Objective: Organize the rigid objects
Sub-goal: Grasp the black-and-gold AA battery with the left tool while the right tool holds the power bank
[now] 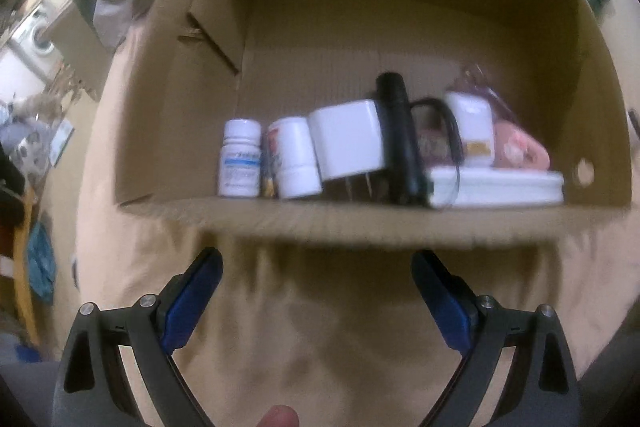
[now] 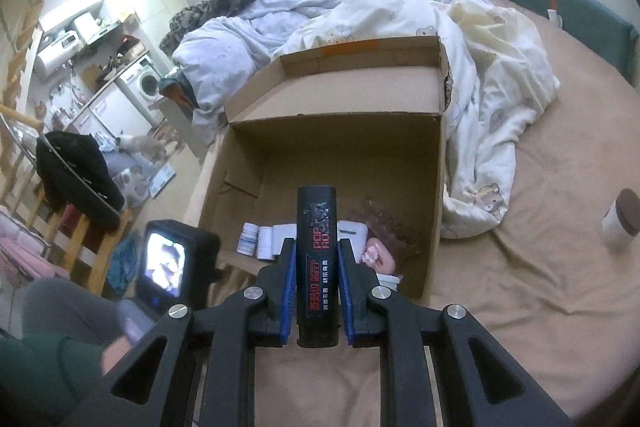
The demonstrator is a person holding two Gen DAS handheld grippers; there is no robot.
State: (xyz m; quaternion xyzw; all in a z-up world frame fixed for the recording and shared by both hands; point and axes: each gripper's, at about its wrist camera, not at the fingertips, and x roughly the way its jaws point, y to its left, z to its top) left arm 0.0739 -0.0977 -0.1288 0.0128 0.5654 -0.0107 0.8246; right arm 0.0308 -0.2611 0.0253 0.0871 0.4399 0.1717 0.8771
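A: Left wrist view first. What's in?

B: Cardboard box (image 1: 400, 39) on the bed (image 1: 320, 327). Along its near wall, in a row: white pill bottle (image 1: 239, 158), second white bottle (image 1: 295, 157) lying tilted, white charger (image 1: 348, 143), a black tube-shaped thing (image 1: 400, 143) standing up, a white jar (image 1: 472, 129), something pink (image 1: 520, 149), and a flat white case (image 1: 496, 187) in front. The picture is blurred, so no labels are readable.

A: Left gripper (image 1: 316, 269)?

B: Fingers wide apart, nothing between them. Short of the box's near edge, over the sheet.

A: Right wrist view.

B: Right gripper (image 2: 316, 247) clamped on a black tube (image 2: 316, 267) with red lettering, blue pads (image 2: 290, 287) pressed to both sides. Tube points forward over the near edge of the box (image 2: 434, 187). Not inside it yet. Bottles (image 2: 256, 237) are visible below it in the near left corner.

A: Is that the same black item as in the left view?

B: Probably. Can't confirm through the blur.

A: Anything left outside?

B: One white cup with a brown lid (image 2: 622, 219) on the bed (image 2: 520, 287), well apart from the box on the right. Crumpled duvet (image 2: 400, 27) behind the box. I see no other loose hard items on the sheet.

A: Progress?

B: My read is that it's mostly done. Several items boxed, one in hand about to go in, and the cup likely last. Most of the box floor is bare, so space is no issue.
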